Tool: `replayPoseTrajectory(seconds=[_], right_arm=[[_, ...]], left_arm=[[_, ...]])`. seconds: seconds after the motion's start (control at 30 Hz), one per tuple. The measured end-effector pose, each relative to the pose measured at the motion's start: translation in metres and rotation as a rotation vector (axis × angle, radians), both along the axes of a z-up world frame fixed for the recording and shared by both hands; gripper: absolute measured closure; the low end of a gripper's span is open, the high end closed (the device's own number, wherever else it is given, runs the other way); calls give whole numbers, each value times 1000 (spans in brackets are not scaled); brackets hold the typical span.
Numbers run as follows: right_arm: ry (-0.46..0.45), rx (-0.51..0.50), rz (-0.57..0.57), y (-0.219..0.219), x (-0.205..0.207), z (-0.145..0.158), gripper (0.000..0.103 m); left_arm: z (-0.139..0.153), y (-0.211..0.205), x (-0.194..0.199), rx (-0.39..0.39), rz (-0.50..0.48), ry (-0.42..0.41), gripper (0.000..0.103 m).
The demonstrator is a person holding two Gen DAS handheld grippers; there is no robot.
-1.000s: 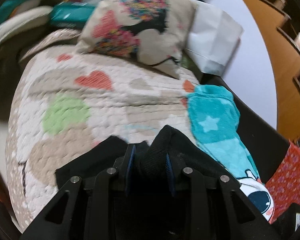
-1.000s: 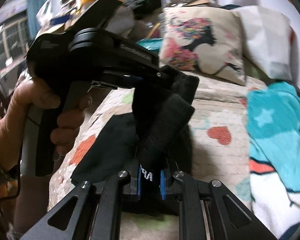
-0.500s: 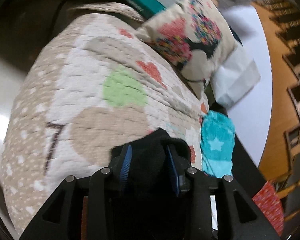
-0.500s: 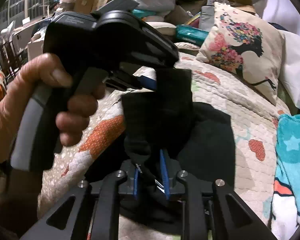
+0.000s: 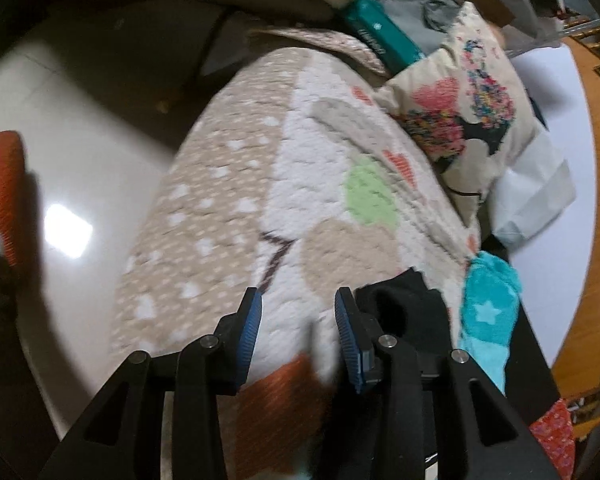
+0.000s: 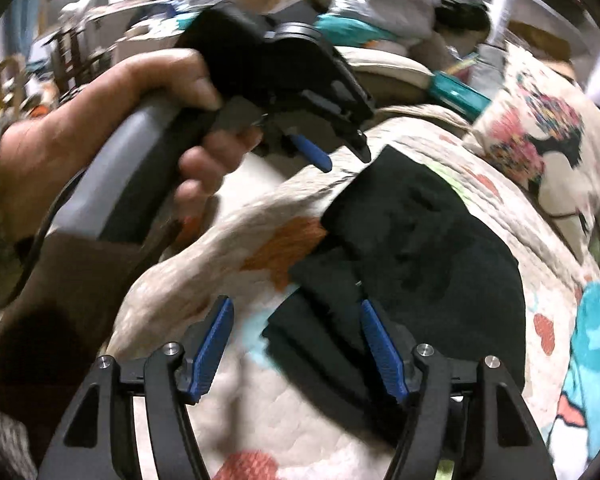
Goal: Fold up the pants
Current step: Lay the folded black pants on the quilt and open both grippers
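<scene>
In the left wrist view the left tool point(image 5: 298, 320) is spread wide with nothing between its blue pads — only the heart-patterned quilt point(image 5: 320, 208) shows through the gap. The black pants point(image 5: 404, 300) lie bunched just beyond its right finger. Farther out on that side sits a teal star towel point(image 5: 490, 312), and ahead to the right a flowered cushion point(image 5: 468, 116).

In the right wrist view the right tool point(image 6: 296, 336) is also spread, gripping nothing. The pants point(image 6: 420, 256) lie folded on the quilt point(image 6: 220, 248), running from between its fingers forward and to the right, past the right pad point(image 6: 380, 348). Ahead and to the left, a hand point(image 6: 112, 120) holds the left tool point(image 6: 340, 156) above the quilt, near the pants' far edge — its jaws are apart.
</scene>
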State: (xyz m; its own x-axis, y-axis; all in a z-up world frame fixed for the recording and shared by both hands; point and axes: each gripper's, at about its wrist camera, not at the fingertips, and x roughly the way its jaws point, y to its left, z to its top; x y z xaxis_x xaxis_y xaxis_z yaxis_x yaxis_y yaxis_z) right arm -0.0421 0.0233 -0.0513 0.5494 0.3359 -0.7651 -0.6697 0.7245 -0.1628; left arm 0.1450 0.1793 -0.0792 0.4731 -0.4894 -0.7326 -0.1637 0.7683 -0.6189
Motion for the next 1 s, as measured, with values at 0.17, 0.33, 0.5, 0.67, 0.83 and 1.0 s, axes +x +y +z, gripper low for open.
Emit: replayPoseTrajectory(seconds=[0.17,0.33,0.5,0.67,0.83,1.0], right_arm=[[47,86,-108,-56,10,29,32],[96,226,-386,-121,51,40,32],[195,294,-512,-149,75,11,32],[273,354,-541,-160,75,-10,29],[321,417,-578,-177,76,-11,26],[340,475,-629,-196,71,-9,25]], left_arm=[[25,-13,-24,98,-9,-69,67],[46,-58,-23,146,-79,-136,60],[21,-79,-17,216,-51,-29,60],[0,-61,-29,170,22,17,36],[-6,-49,-45,90,49,23,35],[4,-47,-62,146,57,10,35]])
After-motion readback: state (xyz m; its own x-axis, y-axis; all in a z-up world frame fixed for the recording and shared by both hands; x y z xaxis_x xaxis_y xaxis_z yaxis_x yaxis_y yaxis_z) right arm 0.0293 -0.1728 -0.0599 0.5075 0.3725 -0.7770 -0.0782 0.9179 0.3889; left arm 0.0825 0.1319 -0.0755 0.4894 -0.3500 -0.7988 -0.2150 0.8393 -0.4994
